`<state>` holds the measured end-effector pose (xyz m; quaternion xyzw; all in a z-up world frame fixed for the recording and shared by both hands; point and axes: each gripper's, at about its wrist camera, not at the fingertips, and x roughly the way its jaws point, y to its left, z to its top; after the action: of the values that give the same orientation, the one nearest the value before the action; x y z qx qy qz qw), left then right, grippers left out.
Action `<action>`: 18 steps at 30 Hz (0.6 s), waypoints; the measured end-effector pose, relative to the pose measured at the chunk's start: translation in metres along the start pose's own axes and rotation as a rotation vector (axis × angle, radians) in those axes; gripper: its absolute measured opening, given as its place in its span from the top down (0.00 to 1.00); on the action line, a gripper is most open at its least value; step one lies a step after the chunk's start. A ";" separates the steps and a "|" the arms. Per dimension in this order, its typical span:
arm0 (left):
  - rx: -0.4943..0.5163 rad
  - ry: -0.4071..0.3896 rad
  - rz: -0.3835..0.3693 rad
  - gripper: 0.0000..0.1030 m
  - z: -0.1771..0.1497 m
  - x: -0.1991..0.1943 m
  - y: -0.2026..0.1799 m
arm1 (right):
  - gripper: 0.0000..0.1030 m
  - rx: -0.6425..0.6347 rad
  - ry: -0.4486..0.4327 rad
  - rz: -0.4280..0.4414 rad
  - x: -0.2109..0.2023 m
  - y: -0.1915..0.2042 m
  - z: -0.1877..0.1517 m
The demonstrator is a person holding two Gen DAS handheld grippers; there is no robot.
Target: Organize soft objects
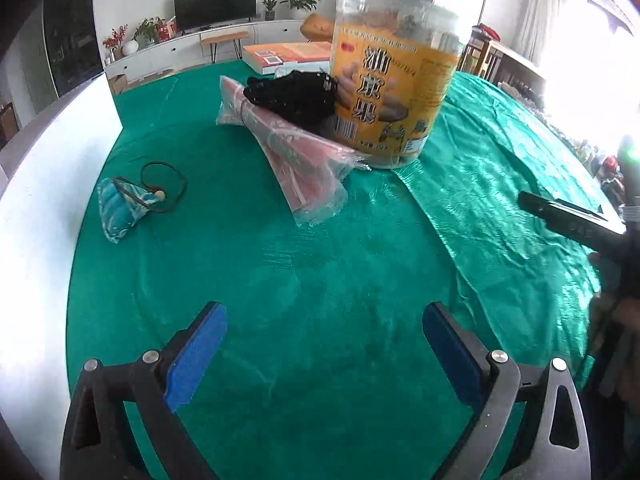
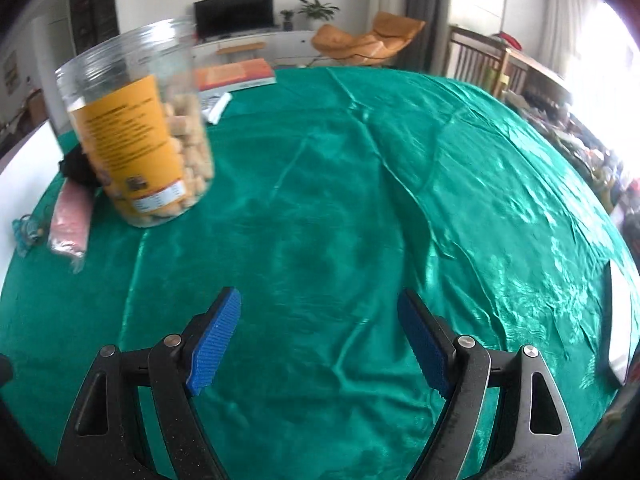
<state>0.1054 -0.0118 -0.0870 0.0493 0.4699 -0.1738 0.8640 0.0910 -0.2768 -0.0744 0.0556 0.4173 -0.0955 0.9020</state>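
**Both hand-held grippers empty above the green worktop, soft things not yet gathered**

Left to right in the left wrist view: a small blue-patterned pouch with a dark cord loop lies alone near the left edge of the worktop, which is covered in green cloth. Well apart from it, toward the middle, lies a pink cloth in a clear bag. Its long axis runs diagonally, from the far left end down toward the near right, where the open plastic end fans out. A black soft bundle rests on the pink pack's far part, touching a tall clear snack jar with a yellow label, which stands upright just to the right.

The left hand-held gripper hangs over bare cloth, its 2 blue pads wide apart with nothing between them. The right hand-held gripper is likewise spread and empty over bare cloth, with the jar off to its left.

As a judgement, this is the approach step: no soft item is held. The next move likely calls for reaching forward to 1 soft item, perhaps the pink pack, and closing across its narrow width rather than along its length.
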 end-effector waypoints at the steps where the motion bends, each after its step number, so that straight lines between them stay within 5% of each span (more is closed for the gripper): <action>1: 0.005 0.002 0.009 0.05 0.004 0.009 -0.001 | 0.19 0.021 -0.004 -0.010 0.001 -0.006 -0.001; 10: 0.014 -0.009 0.070 0.00 0.044 0.056 0.003 | 0.16 0.035 0.047 -0.037 0.023 -0.018 0.002; 18: 0.005 -0.017 0.072 0.00 0.044 0.053 0.009 | 0.15 0.031 0.050 -0.041 0.030 -0.019 0.003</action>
<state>0.1697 -0.0277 -0.1074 0.0666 0.4599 -0.1442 0.8736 0.1075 -0.2992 -0.0958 0.0633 0.4391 -0.1191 0.8882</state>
